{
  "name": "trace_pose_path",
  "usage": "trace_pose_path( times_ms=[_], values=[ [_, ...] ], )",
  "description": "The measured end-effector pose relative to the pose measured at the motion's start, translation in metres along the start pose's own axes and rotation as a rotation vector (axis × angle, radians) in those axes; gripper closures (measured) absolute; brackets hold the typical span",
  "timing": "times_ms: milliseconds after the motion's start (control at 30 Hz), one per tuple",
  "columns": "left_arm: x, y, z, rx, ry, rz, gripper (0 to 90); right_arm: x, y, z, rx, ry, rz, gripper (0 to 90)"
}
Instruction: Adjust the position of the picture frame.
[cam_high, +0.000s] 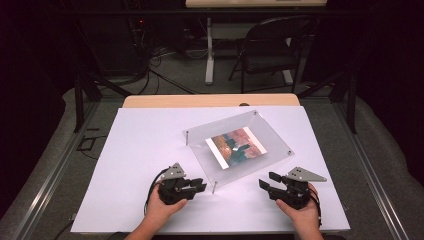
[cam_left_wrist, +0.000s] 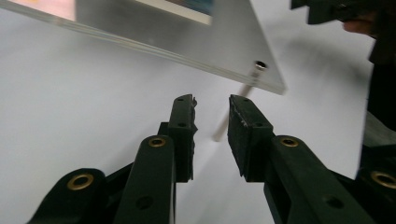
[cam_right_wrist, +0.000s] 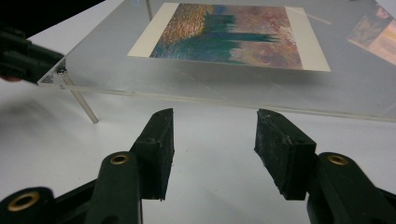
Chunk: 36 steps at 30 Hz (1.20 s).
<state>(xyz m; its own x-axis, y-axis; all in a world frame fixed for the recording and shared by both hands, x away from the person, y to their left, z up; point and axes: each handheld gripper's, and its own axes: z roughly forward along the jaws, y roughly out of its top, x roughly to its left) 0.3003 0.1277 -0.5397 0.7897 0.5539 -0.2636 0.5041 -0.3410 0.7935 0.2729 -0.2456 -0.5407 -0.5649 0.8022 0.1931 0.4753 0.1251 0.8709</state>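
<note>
Left claw (cam_high: 200, 187) jaws parted slightly, nothing between; right claw (cam_high: 266, 181) jaws wide apart, empty.

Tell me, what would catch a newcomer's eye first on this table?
Probably the clear acrylic frame standing on thin metal legs in the middle of the white table, with a colourful painted picture inside it. Next, the two black hand-held grippers near the table's front edge: the left gripper by the frame's near corner, the right gripper opposite, both empty.
</note>
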Motion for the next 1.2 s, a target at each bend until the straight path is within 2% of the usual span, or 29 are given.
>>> trace_pose_path(
  times_ms=[100, 133, 233, 333, 433, 533, 667, 733, 833, 933, 1067, 1200],
  values=[
    [0.016, 0.006, -0.010, -0.027, 0.066, -0.006, 69.9, 0.001, 0.000, 0.001, -0.001, 0.003, 0.005, 46.8],
    [0.025, 0.009, -0.013, -0.037, 0.100, -0.005, 69.2, 0.001, 0.000, 0.002, 0.000, 0.003, 0.002, 46.8],
    [0.050, 0.019, -0.015, -0.060, 0.146, -0.021, 66.9, 0.002, 0.000, 0.001, 0.005, 0.005, 0.002, 46.8],
    [0.073, 0.027, -0.012, -0.071, 0.204, -0.041, 65.1, 0.002, -0.001, 0.002, -0.001, 0.003, 0.008, 46.7],
    [0.091, 0.032, -0.004, -0.072, 0.265, -0.028, 62.3, 0.001, -0.001, 0.001, -0.003, 0.006, 0.011, 46.7],
    [0.106, 0.033, 0.004, -0.082, 0.286, -0.060, 62.6, 0.000, -0.002, 0.000, -0.003, 0.006, 0.016, 46.4],
    [0.118, 0.037, 0.014, -0.066, 0.313, -0.047, 62.9, 0.001, -0.002, -0.002, -0.016, 0.014, 0.022, 46.2],
    [0.123, 0.041, 0.019, -0.049, 0.308, -0.050, 65.6, 0.002, -0.002, -0.003, -0.024, 0.014, 0.020, 46.1],
    [0.127, 0.045, 0.026, -0.038, 0.321, -0.039, 65.7, 0.002, -0.003, -0.004, -0.019, 0.012, 0.019, 46.1],
    [0.132, 0.048, 0.034, -0.027, 0.349, -0.043, 67.7, 0.003, -0.004, -0.007, -0.017, 0.006, 0.022, 46.1],
    [0.137, 0.049, 0.042, -0.012, 0.368, -0.059, 70.5, 0.004, -0.005, -0.009, -0.023, 0.003, 0.025, 46.1],
    [0.140, 0.052, 0.046, 0.006, 0.378, -0.056, 74.0, 0.004, -0.007, -0.011, -0.024, -0.002, 0.026, 46.1]
  ],
)
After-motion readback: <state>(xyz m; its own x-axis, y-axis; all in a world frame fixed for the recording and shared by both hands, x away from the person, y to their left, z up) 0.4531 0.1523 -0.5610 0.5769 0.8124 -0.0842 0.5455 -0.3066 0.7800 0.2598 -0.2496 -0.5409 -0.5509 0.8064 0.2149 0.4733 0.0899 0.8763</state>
